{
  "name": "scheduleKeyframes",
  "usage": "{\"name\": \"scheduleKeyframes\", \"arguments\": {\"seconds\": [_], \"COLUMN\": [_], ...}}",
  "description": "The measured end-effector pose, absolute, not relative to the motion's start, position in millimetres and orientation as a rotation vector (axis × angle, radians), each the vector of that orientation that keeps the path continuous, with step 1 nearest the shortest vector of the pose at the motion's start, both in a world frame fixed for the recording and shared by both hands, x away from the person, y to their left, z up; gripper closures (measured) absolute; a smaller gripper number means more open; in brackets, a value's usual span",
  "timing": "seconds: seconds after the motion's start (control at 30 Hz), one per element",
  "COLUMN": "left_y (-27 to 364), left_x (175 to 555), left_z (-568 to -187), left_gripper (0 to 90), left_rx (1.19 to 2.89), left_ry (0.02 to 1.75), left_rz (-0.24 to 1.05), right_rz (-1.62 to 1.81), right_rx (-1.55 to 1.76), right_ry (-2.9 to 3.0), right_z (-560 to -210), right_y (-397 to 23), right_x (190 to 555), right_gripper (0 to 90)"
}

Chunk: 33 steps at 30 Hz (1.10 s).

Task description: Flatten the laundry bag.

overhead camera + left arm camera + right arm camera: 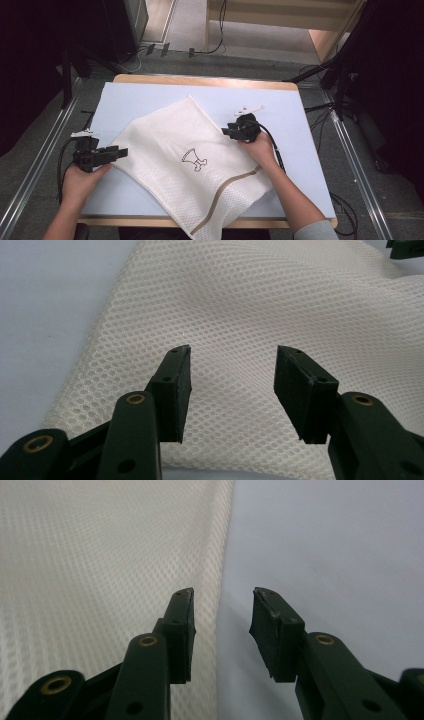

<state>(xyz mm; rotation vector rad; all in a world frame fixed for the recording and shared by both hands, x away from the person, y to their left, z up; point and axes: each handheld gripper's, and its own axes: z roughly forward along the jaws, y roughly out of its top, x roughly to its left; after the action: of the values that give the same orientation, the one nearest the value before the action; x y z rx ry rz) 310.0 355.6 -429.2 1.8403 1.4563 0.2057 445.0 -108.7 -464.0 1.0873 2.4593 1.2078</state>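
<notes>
Flat cream mesh laundry bag (190, 160) covers mid-table, lying diagonal and overhanging the near edge. Pale blue tabletop (150, 97) bare along far strip and both side margins, so passage there. Left gripper (122, 151) sits at the bag's left corner, right gripper (226, 131) at its right edge, both blocking those spots.

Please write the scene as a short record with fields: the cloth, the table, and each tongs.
cloth: white mesh cloth, spread flat at a slant, one corner hanging over the near edge
table: pale blue top
left tongs: open, at the cloth's left corner, not gripping
right tongs: open, at the cloth's right edge, not gripping
</notes>
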Motion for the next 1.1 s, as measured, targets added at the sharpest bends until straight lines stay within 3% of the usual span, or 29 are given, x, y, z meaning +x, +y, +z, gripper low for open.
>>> {"name": "scheduleKeyframes", "arguments": {"seconds": [0.23, 0.33, 0.37, 0.4, 0.53, 1.1], "left_y": [359, 362, 362, 362, 362, 320], "left_x": [305, 303, 303, 303, 302, 324], "left_z": [-430, -430, -430, -430, -430, -434], "left_gripper": [49.9, 49.8, 49.8, 49.7, 49.8, 49.8], "left_rx": [1.836, 1.832, 1.832, 1.829, 1.825, 1.882], "left_ry": [1.472, 1.480, 1.480, 1.482, 1.485, 1.433], "left_rz": [0.209, 0.211, 0.211, 0.209, 0.210, 0.160], "right_rz": [1.158, 1.141, 1.141, 1.125, 1.113, 1.021], "right_rx": [1.087, 1.060, 1.060, 1.059, 1.078, 1.424], "right_ry": [2.512, 2.506, 2.506, 2.516, 2.516, 2.281], "right_z": [-474, -473, -473, -472, -470, -469], "right_y": [-75, -70, -70, -68, -69, -178], "right_x": [460, 463, 463, 463, 465, 492], "right_gripper": [63.1, 74.3, 74.3, 82.7, 86.3, 86.5]}}
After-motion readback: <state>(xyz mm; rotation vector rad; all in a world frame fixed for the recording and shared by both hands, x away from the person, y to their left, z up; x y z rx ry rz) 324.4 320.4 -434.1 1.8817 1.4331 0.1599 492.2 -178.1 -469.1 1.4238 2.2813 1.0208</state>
